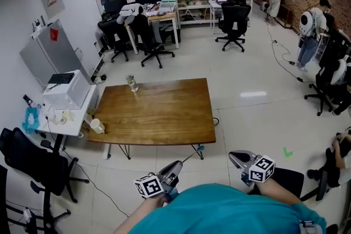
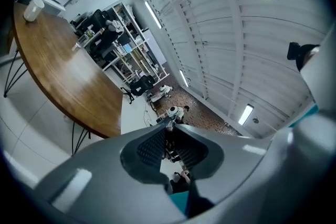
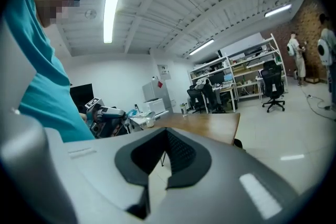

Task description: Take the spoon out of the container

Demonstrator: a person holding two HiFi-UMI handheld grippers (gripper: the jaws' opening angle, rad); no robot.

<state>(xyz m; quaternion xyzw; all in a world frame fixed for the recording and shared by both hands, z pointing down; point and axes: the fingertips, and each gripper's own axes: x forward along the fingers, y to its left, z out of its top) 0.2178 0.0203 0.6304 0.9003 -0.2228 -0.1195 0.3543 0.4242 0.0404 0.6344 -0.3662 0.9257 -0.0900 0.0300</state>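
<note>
Wooden table (image 1: 159, 112) lies well ahead of you, container (image 1: 131, 83) near its far edge, spoon too small to see. Left gripper (image 1: 175, 165) and right gripper (image 1: 232, 156) are closed, empty; reach in unopened and you may tip the container

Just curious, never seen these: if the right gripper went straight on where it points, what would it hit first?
Probably the wooden table: the right gripper points at its near edge, with nothing visible in between. Depth is unclear, though.
</note>
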